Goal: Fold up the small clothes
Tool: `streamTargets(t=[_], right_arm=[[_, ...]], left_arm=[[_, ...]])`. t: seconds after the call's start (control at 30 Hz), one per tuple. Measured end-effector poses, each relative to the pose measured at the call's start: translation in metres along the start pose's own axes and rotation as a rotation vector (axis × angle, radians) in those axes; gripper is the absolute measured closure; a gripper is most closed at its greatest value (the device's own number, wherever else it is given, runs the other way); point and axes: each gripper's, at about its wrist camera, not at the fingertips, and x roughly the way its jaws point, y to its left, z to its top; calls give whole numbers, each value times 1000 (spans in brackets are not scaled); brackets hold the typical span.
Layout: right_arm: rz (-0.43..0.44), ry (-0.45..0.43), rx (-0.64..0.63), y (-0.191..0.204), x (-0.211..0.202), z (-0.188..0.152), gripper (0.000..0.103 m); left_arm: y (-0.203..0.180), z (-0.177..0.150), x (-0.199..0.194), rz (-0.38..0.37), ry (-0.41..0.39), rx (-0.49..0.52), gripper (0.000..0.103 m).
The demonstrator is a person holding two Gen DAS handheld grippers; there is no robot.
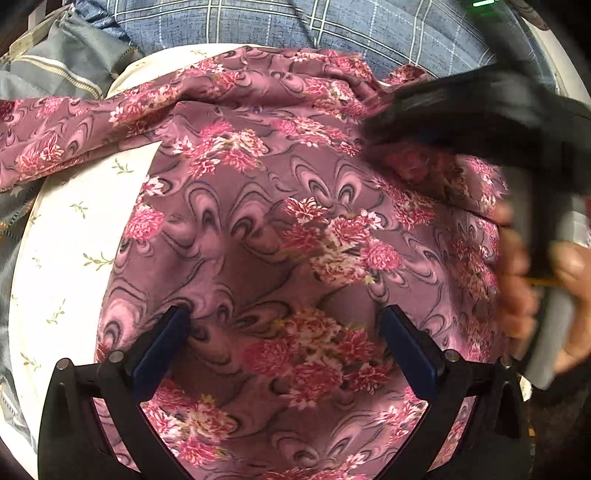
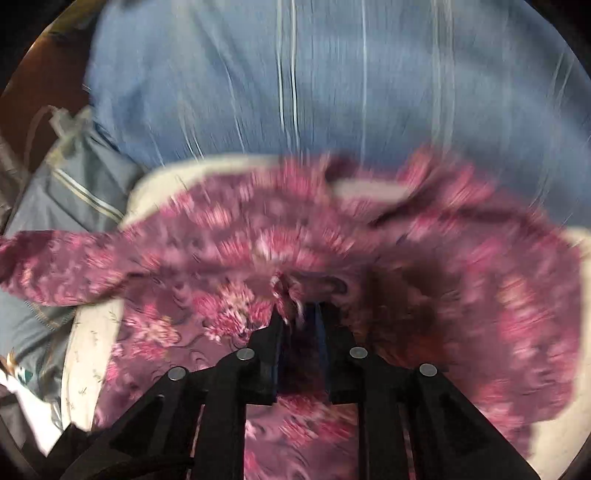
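- We see the mauve floral-print cloth garment spread over a cream sprigged cushion, filling mid-frame.
- Blue checked bedding lies along the top.
- Our left gripper is spread wide above the fabric.
- Our right gripper, blurred, stands nearly together with a fabric fold between its fingers; whether it pinches we cannot tell.
- No writing is legible.

White sprigged sheet, blue plaid cloth, perhaps bedding

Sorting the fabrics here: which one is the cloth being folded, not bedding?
The purple floral garment, with pink flowers; it lies on the cream sprigged sheet, in front of the blue checked cover.
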Motion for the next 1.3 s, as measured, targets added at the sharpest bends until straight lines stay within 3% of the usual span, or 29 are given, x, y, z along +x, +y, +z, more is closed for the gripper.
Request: streamTargets(t=[0.07,0.17,0.27,0.3,0.37,0.43,0.57,0.7,0.8,0.97,1.07,1.3], right_arm=[[6,84,0,-2,29,9,75],[27,45,-15,-7,18,16,73],[138,-41,36,-33,-29,12,58],[179,-72,70,-49,-47,9,49],[240,-132,136,-82,-77,-7,42],[228,-156,208,-112,-97,-30,37],[172,-127,379,-186,-88,-73,35],[226,-92,516,-229,-76,-107,35],[259,-94,577,-253,-79,-122,35],[355,-91,640,-273,-84,-130,35],[413,-79,669,-277,-72,-129,35],[433,-102,713,-290,-60,-131,35]], left_arm=[[-2,1,1,4,-2,8,0],[-3,2,2,5,-1,7,0],[0,12,-3,-6,-2,-28,0],[0,16,-5,-8,-4,-40,0],[-5,31,-11,-16,-24,-63,0],[-15,50,-11,-3,-43,-79,0],[-27,82,8,-35,4,-137,0],[-35,94,44,-74,82,-262,0],[-40,100,49,-73,46,-332,0],[-47,107,53,-204,37,-429,0],[-52,110,53,-228,26,-420,0],[-51,121,61,-291,10,-522,0]])
